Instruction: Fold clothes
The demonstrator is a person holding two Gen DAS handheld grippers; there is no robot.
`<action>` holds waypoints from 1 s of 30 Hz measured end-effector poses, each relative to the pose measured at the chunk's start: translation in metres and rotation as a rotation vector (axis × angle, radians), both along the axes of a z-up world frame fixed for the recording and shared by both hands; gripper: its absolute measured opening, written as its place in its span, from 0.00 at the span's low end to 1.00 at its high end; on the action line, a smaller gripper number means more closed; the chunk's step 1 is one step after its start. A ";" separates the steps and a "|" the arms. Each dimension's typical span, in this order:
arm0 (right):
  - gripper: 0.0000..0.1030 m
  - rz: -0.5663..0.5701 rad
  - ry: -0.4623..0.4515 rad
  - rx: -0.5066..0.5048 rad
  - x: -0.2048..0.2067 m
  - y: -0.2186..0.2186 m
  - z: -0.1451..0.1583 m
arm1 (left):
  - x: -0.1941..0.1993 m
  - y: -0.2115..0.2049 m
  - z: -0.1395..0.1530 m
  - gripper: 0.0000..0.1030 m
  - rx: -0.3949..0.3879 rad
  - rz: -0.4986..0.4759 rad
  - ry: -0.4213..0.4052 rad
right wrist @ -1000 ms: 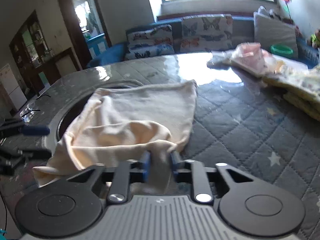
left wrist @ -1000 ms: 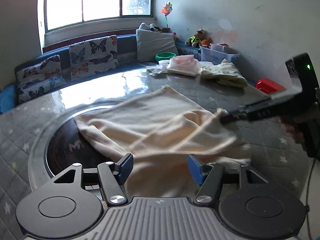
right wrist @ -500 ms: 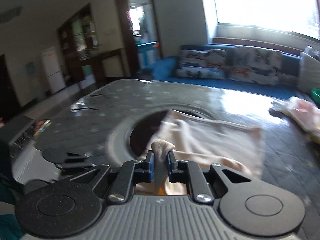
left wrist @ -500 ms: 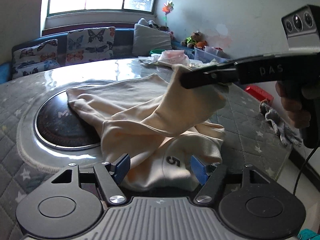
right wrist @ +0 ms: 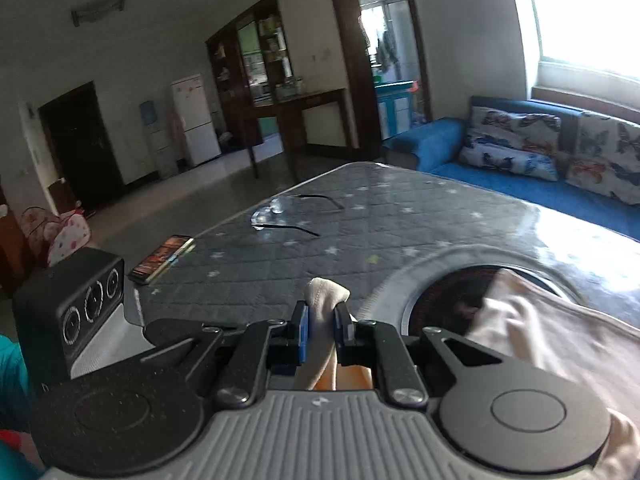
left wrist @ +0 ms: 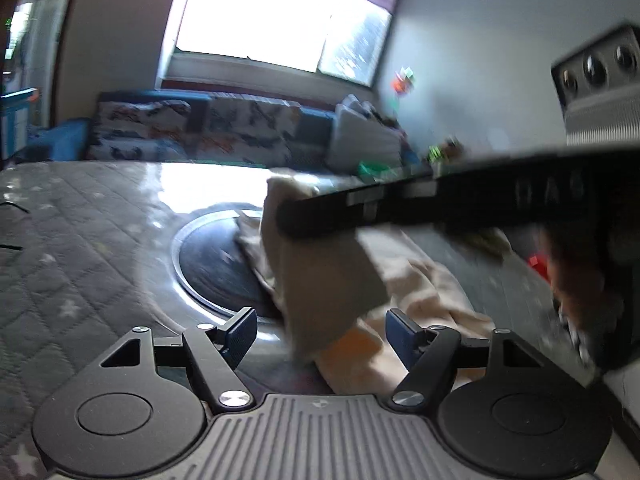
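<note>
A cream garment (left wrist: 420,296) lies on the quilted grey table, partly over a round dark inset (left wrist: 216,264). My right gripper (right wrist: 322,330) is shut on a corner of the garment (right wrist: 324,294) and holds it lifted; the cloth trails back to the right (right wrist: 540,332). In the left wrist view the right gripper's black body (left wrist: 460,204) crosses above the table with the lifted cloth (left wrist: 320,280) hanging from its tip. My left gripper (left wrist: 320,332) is open and empty, low over the near edge of the garment.
Glasses (right wrist: 280,212) and a phone (right wrist: 162,258) lie on the far left part of the table. A blue sofa with butterfly cushions (right wrist: 540,152) stands behind the table. Other clothes and toys lie blurred at the back right (left wrist: 400,168).
My right gripper has carried the garment corner up and across to the left, over the round inset. My left gripper has stayed open while its view swung left.
</note>
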State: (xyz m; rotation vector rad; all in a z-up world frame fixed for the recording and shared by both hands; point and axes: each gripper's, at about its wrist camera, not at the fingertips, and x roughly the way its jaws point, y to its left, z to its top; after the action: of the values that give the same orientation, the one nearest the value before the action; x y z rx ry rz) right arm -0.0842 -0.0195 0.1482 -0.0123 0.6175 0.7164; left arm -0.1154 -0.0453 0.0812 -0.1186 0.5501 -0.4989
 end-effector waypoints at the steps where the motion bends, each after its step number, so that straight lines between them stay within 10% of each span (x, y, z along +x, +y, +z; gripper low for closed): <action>1: 0.11 0.013 0.007 0.005 0.002 0.007 -0.001 | 0.000 0.004 0.002 0.70 -0.001 0.012 -0.013; 7: 0.16 0.023 0.040 0.014 0.008 0.023 -0.004 | 0.005 0.017 0.001 0.19 -0.001 0.036 -0.049; 14: 0.22 -0.082 0.012 0.017 0.009 -0.006 0.001 | 0.014 0.039 -0.004 0.15 0.025 0.109 -0.041; 21: 0.22 -0.312 0.004 -0.235 0.017 -0.055 -0.037 | 0.029 0.066 -0.003 0.15 0.067 0.198 -0.060; 30: 0.37 -0.339 0.072 -0.288 0.017 -0.064 -0.077 | 0.046 0.079 -0.024 0.15 0.136 0.244 -0.004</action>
State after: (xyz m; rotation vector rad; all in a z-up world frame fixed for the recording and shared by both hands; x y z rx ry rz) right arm -0.0670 -0.0831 0.0710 -0.1451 0.7657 0.2971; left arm -0.0691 0.0336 0.0569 -0.0544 0.5558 -0.2232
